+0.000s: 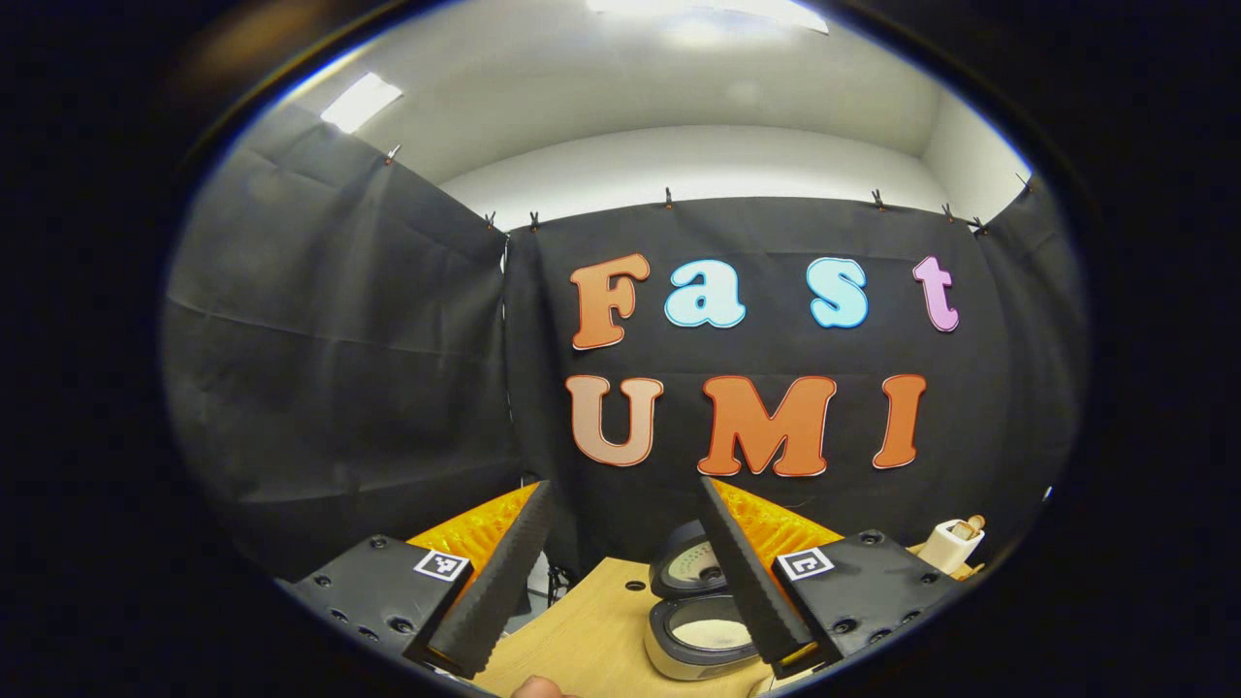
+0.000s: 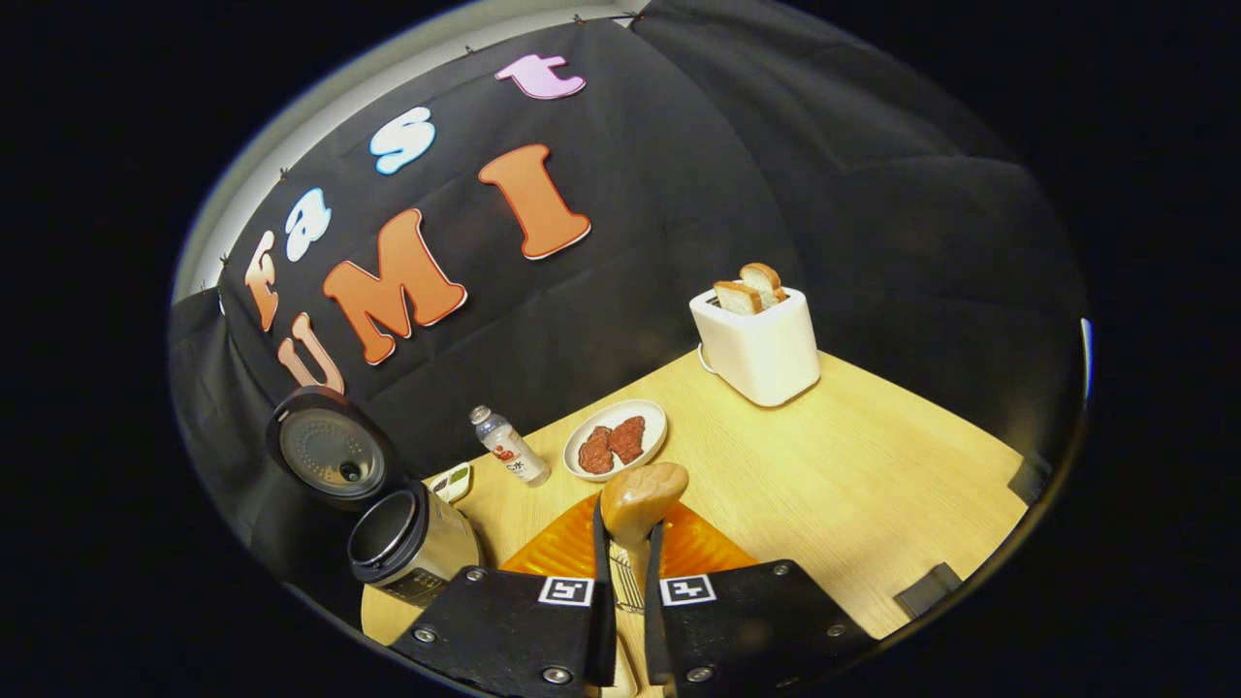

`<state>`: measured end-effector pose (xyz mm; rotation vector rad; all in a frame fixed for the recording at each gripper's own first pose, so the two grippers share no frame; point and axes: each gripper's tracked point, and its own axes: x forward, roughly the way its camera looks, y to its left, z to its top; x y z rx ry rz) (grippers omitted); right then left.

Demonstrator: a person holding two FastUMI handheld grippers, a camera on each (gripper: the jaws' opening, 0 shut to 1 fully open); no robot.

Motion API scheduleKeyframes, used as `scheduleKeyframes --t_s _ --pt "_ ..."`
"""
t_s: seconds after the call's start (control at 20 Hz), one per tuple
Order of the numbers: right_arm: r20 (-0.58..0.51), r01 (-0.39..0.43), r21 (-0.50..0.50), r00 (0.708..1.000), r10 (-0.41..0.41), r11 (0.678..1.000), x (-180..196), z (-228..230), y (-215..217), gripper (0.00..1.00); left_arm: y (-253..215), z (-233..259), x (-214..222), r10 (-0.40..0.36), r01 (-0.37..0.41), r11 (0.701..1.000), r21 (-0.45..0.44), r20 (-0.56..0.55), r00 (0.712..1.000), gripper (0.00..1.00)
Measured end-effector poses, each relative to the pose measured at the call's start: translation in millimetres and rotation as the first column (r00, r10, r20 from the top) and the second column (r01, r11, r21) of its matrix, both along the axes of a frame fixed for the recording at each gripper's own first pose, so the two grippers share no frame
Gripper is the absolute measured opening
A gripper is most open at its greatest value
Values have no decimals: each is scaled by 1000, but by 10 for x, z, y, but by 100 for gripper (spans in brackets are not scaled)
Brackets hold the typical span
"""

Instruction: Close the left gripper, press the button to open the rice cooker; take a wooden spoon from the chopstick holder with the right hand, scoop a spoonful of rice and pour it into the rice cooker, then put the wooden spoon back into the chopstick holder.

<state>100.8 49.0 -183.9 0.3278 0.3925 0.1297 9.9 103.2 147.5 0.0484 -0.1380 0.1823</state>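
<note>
In the right gripper view my right gripper is shut on the handle of the wooden spoon. The spoon's rounded bowl stands up just past the fingertips. Between the fingers, below the spoon, a bit of wire holder shows. The rice cooker stands at the left with its lid swung up. In the left gripper view my left gripper is open wide with nothing between its fingers. The open rice cooker sits just behind the right finger, with something pale in its pot.
On the wooden table stand a white toaster with bread slices, a plate of red meat, a small bottle and a little dish. The toaster also shows at the far right in the left gripper view.
</note>
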Motion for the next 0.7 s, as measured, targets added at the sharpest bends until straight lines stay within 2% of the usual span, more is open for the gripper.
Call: scheduleKeyframes --t_s 0.25,0.5,0.7 --pt "56 -21 -71 998 25 997 -302 324 167 11 185 -49 -8 -17 17 1000 11 -20 1000 100" --pt "108 -76 -98 990 87 992 -659 574 599 11 356 -170 44 -59 58 998 -10 -51 997 98" --pt "124 -130 -154 981 150 979 -878 536 998 11 503 -208 34 -80 80 997 -3 -58 995 98"
